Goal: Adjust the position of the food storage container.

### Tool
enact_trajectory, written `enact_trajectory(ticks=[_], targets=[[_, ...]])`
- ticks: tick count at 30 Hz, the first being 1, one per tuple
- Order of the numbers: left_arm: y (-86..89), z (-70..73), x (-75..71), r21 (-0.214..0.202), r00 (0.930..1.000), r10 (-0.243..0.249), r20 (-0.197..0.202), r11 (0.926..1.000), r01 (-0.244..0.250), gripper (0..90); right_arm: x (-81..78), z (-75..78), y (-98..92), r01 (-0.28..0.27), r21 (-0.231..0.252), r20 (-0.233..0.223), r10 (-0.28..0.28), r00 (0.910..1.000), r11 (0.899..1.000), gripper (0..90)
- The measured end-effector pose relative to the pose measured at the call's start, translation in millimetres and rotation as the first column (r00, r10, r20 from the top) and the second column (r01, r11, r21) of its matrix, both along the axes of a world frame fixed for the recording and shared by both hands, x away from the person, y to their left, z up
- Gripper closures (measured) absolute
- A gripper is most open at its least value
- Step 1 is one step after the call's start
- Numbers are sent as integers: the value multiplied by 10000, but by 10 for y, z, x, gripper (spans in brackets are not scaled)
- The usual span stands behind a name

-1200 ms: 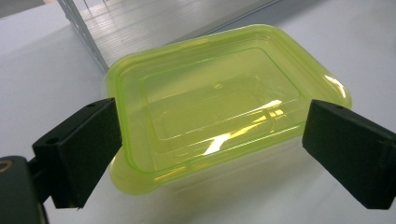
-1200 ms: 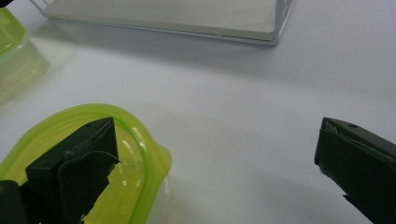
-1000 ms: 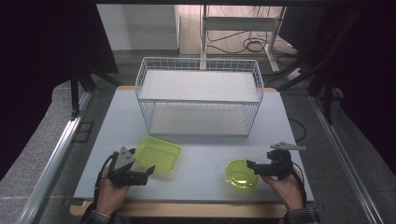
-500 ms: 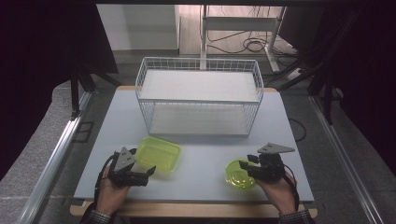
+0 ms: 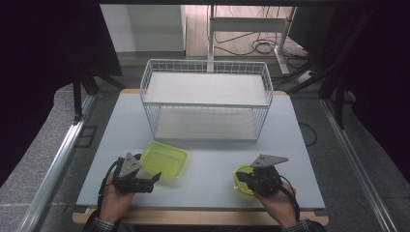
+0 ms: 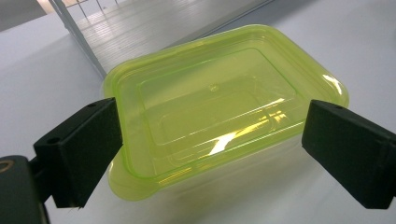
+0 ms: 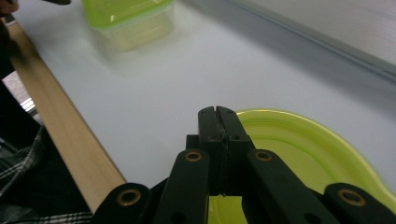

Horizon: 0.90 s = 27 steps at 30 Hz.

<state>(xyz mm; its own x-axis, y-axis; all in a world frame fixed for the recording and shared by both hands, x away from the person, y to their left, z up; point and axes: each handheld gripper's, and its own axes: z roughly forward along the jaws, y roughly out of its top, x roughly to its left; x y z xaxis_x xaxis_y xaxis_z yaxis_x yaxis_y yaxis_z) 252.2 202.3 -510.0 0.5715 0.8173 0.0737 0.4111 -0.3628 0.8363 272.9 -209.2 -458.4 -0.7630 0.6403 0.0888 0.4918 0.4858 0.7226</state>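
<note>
Unmarked yellow-green tray (image 6: 219, 112) between left tongs (image 6: 212, 149), no readable writing.

No lettering, label or number (on anything here) can be read.

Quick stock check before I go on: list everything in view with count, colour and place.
rectangular container: 1, translucent yellow-green, near left of table, between the open left jaws, not touched.
round lid: 1, yellow-green, near right of table; right jaws closed on its rim.
wire basket: 1, white, far middle of table.
table: 1, pale grey top, wooden front edge.
cables: several, dark, floor behind table.
left gripper: 1, black, open.
right gripper: 1, black, jaws have just been closing.
hands: 2, at near edge.
</note>
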Motion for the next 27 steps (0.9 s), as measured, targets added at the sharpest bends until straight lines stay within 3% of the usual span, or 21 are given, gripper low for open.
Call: enact_trajectory(ticks=[7,13,21,27], targets=[[-4,-2,-2,44,10000,19,-15,10000,-19,50,-73,-52,153,-496,-29,-160,496,9986,9988,891],[-9,-7,1,124,10000,2,-37,9999,-2,50,-101,-135,256,-755,-504,-360,738,9966,9959,891],[-14,-11,1,187,10000,18,-48,9998,-17,52,-36,-141,135,-413,-670,-549,377,9978,9969,891],[-11,-12,3,204,10000,33,-70,9998,-32,53,48,-136,-58,58,-836,-579,-107,9983,9965,891]])
